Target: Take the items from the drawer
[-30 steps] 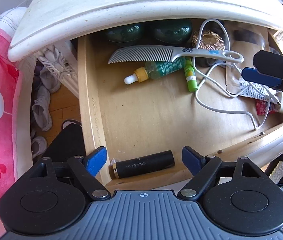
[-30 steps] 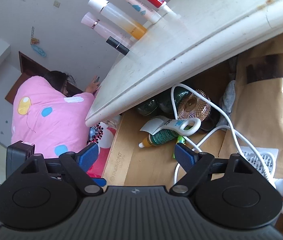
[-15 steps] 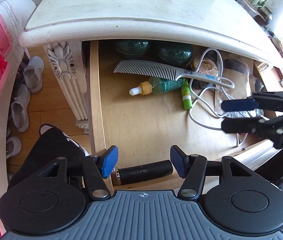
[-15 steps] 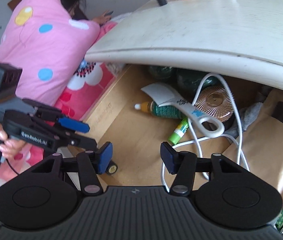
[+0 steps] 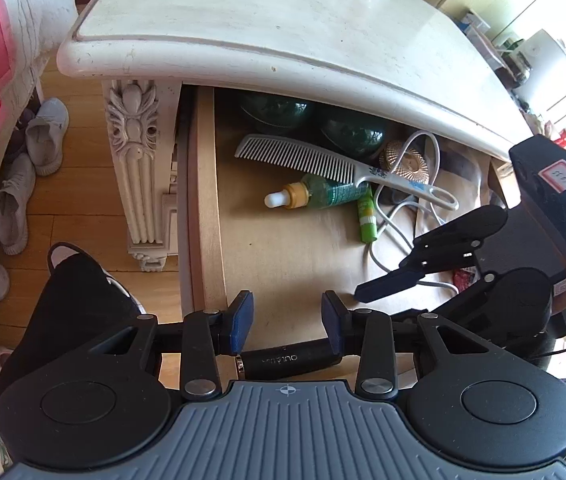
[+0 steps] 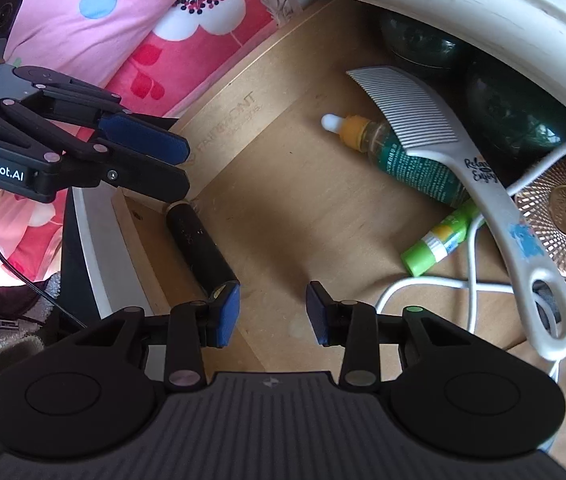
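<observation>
Open drawer (image 5: 207, 216) under white tabletop (image 5: 283, 20): comb (image 5: 323, 160) over dropper bottle (image 5: 319, 194), green tube (image 5: 367, 216), cable (image 6: 423, 284), black cylinder (image 6: 199, 244) against front wall. Left gripper (image 5: 287, 322) over cylinder, jaws just narrowing, nothing pinched. Right gripper (image 6: 273, 312) likewise narrowing, empty, above bare drawer floor.
</observation>
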`<state>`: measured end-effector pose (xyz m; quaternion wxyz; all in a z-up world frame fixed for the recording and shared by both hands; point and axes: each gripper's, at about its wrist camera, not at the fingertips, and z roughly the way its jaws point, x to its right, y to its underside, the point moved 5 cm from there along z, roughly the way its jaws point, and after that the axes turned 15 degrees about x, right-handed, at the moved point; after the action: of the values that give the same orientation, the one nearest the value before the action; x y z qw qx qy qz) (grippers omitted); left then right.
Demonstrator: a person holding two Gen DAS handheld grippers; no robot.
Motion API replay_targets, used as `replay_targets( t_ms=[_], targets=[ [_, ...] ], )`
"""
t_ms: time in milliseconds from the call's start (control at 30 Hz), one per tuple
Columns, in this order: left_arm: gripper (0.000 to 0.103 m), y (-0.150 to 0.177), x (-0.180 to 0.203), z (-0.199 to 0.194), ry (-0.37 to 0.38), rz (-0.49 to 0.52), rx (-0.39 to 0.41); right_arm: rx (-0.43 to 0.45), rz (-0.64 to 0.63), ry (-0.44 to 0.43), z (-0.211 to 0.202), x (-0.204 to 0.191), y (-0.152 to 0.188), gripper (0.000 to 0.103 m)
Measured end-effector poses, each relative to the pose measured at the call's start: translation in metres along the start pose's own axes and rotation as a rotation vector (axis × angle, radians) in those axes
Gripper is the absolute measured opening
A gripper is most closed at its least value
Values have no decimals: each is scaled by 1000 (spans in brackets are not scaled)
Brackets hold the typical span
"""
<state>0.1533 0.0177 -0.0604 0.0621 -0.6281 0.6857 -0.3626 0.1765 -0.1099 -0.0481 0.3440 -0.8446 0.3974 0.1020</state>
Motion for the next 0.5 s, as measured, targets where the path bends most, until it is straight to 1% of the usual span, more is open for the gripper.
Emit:
replay_targets(
  t_ms=[167,233,267,367,500],
  targets=[
    [39,-1,-7,-4,19,-17,26,-54,-33,-11,1,-5,-10,40],
    [39,-2,-9,-6,30,-27,35,-69,5,-43,-2,-7,-13,40],
    [39,-2,-9,-7,35,-30,39,-76,46,-64,-4,-5,-14,40],
    [39,-2,-10,-9,45,-31,55,-94,175,-83,-3,4,-15,40],
    [39,-3,-11,-11,58,-29,69,-117,357,-103,-10,18,-6,41]
  ],
)
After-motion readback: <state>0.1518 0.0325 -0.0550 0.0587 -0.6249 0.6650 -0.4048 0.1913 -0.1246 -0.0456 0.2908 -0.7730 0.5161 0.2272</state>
